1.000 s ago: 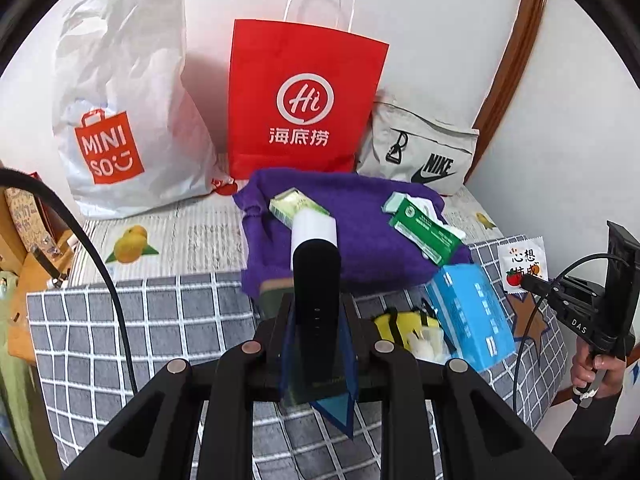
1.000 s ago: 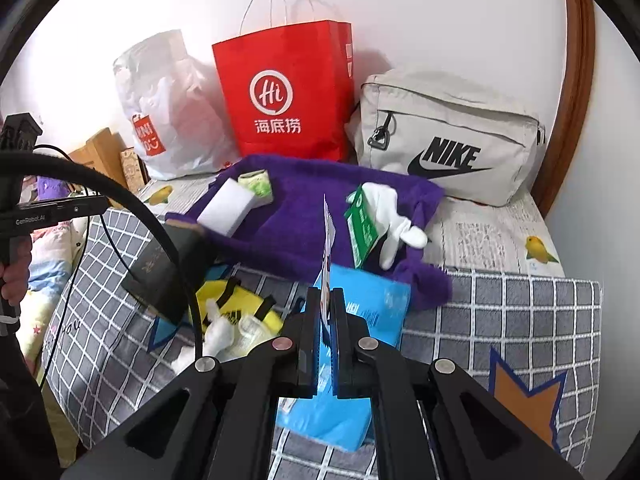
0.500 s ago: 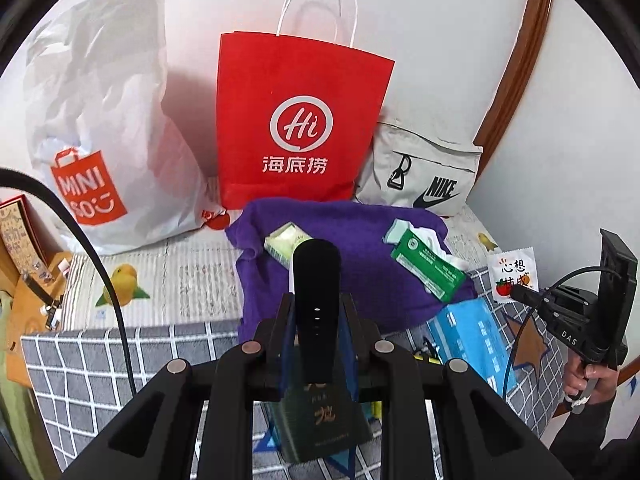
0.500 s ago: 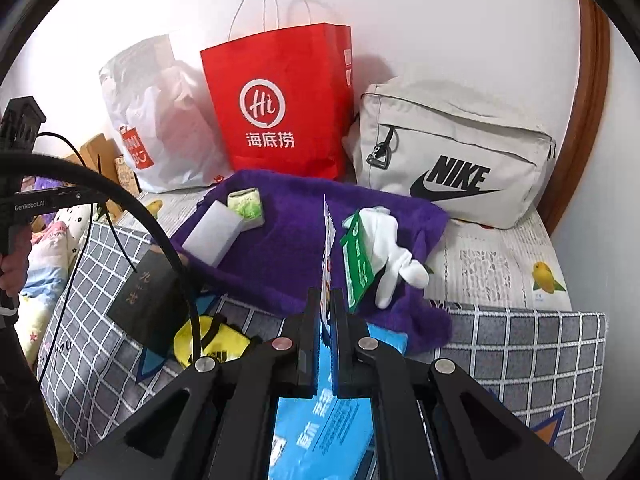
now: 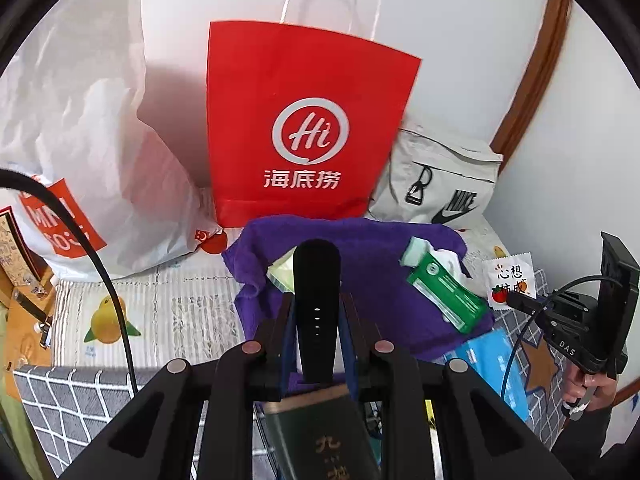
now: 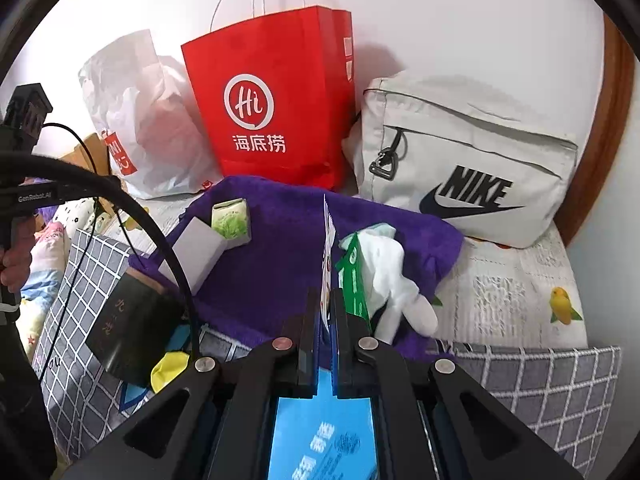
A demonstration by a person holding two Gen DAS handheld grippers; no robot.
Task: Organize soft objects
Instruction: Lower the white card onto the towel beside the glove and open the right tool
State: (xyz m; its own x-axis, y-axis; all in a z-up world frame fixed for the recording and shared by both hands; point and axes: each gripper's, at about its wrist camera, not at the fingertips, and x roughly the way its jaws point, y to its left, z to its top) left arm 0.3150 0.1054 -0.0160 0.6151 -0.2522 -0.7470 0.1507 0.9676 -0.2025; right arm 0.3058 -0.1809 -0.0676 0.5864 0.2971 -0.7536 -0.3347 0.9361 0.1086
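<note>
My left gripper [image 5: 316,308] is shut on a slim black device [image 5: 316,280] with a row of small lights, held upright over the purple towel [image 5: 372,248]. My right gripper [image 6: 326,296] is shut on a thin white sachet [image 6: 328,240], seen edge-on; in the left wrist view the sachet [image 5: 510,282] shows a tomato print. On the towel [image 6: 280,248] lie a green packet [image 6: 352,276], a white glove [image 6: 396,280], a small green tissue pack [image 6: 232,222] and a white box [image 6: 196,248]. A blue pack [image 6: 324,432] lies under the right gripper.
Against the back wall stand a red paper bag [image 5: 308,120], a white plastic bag [image 5: 80,120] and a grey Nike bag [image 6: 472,168]. A dark green box [image 5: 324,432] lies under the left gripper on the checked cover. A wooden door frame [image 5: 532,80] borders the right.
Both grippers have moved forward toward the bags at the wall, which now look larger. The dark green box and the blue pack have slid beneath the grippers. Both grips are unchanged.
</note>
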